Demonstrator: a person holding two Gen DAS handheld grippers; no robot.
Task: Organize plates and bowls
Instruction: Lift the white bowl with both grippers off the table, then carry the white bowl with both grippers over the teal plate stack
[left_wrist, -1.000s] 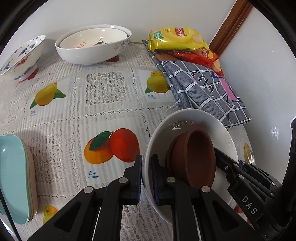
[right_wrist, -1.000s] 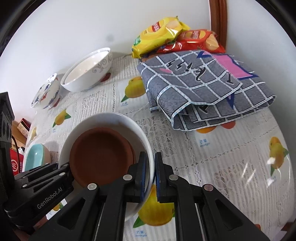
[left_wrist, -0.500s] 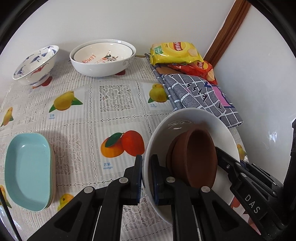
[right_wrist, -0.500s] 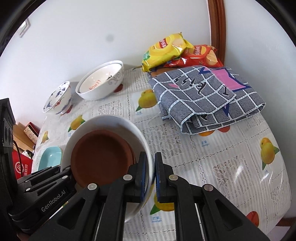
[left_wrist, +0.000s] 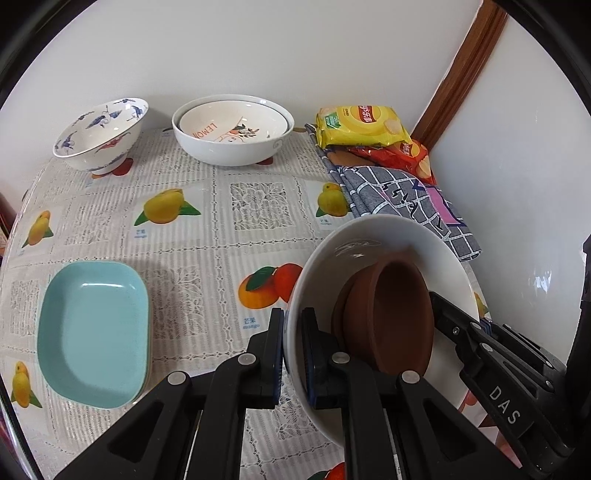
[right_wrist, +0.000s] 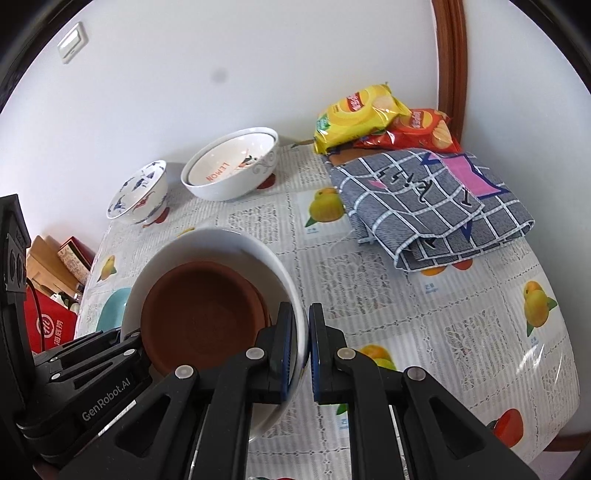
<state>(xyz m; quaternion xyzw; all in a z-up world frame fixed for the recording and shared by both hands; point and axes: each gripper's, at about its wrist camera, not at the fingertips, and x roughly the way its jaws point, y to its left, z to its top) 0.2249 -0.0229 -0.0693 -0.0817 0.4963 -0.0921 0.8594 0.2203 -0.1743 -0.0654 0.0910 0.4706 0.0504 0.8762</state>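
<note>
A large white bowl (left_wrist: 388, 236) (right_wrist: 221, 240) hangs above the table with brown saucers (left_wrist: 391, 317) (right_wrist: 199, 314) nested inside. My left gripper (left_wrist: 293, 343) is shut on its left rim, and my right gripper (right_wrist: 303, 347) is shut on the opposite rim. At the back stands a white bowl (left_wrist: 232, 147) (right_wrist: 232, 184) with a "LEMON" dish nested in it. A blue-patterned footed bowl (left_wrist: 99, 136) (right_wrist: 140, 195) sits to its left. Stacked turquoise rectangular dishes (left_wrist: 92, 332) (right_wrist: 110, 314) rest near the table's left front.
A folded grey checked cloth (right_wrist: 432, 199) (left_wrist: 402, 199) lies at the right, with yellow (right_wrist: 354, 114) and red (right_wrist: 421, 129) chip bags behind it by the wall. The fruit-print tablecloth (left_wrist: 207, 236) covers the table. Boxes and a red bag (right_wrist: 51, 325) sit beyond the left edge.
Both grippers have risen and drawn back with the white bowl held between them. More of the table shows, including the whole turquoise dish and the blue-patterned bowl.
</note>
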